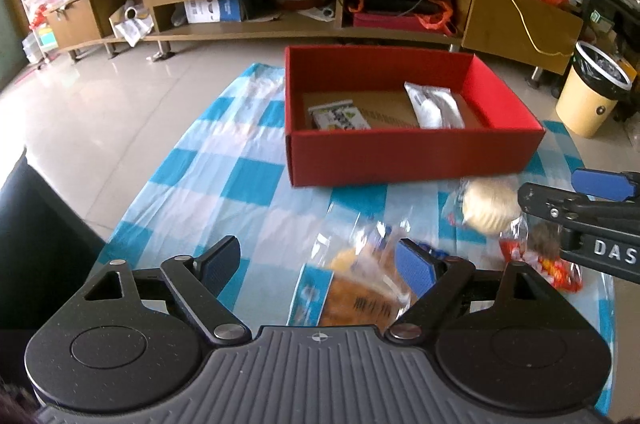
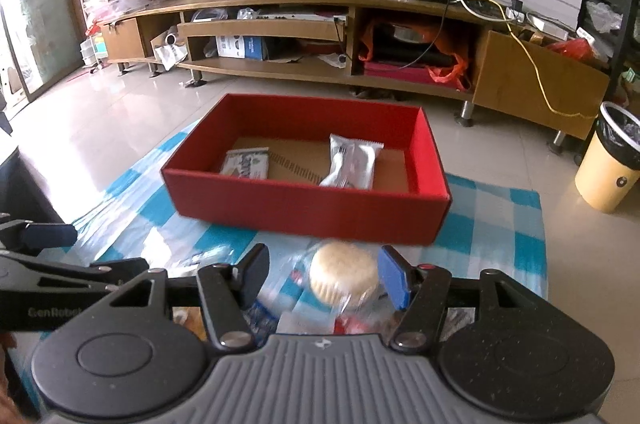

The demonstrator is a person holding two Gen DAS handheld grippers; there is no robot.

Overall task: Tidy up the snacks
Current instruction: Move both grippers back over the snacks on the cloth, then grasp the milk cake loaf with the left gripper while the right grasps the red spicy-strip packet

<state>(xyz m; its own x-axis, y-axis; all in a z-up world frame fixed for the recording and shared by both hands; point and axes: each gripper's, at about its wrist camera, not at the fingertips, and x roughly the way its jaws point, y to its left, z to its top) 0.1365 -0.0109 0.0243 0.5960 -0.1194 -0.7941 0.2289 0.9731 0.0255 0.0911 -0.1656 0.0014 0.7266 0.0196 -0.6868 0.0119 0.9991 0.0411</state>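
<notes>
A red box (image 1: pixel 400 159) (image 2: pixel 304 212) stands on a blue-and-white checked cloth (image 1: pixel 240 183). Inside it lie a green-and-white packet (image 1: pixel 338 115) (image 2: pixel 246 163) and a silver-white packet (image 1: pixel 434 103) (image 2: pixel 354 161). My left gripper (image 1: pixel 320 264) (image 2: pixel 110 248) is open over a clear-wrapped bread packet (image 1: pixel 360 296) with an orange label, which lies between its fingers. My right gripper (image 2: pixel 325 274) (image 1: pixel 548 183) is open around a round cracker packet (image 2: pixel 344 272) (image 1: pixel 488 207) resting on the cloth. A red-wrapped snack (image 1: pixel 556 268) lies under the right gripper.
A long wooden TV stand (image 1: pixel 280 27) runs along the back across a tiled floor. A yellow bin (image 1: pixel 588 103) (image 2: pixel 612 163) stands at the right. A dark piece of furniture (image 1: pixel 40 224) borders the cloth at the left.
</notes>
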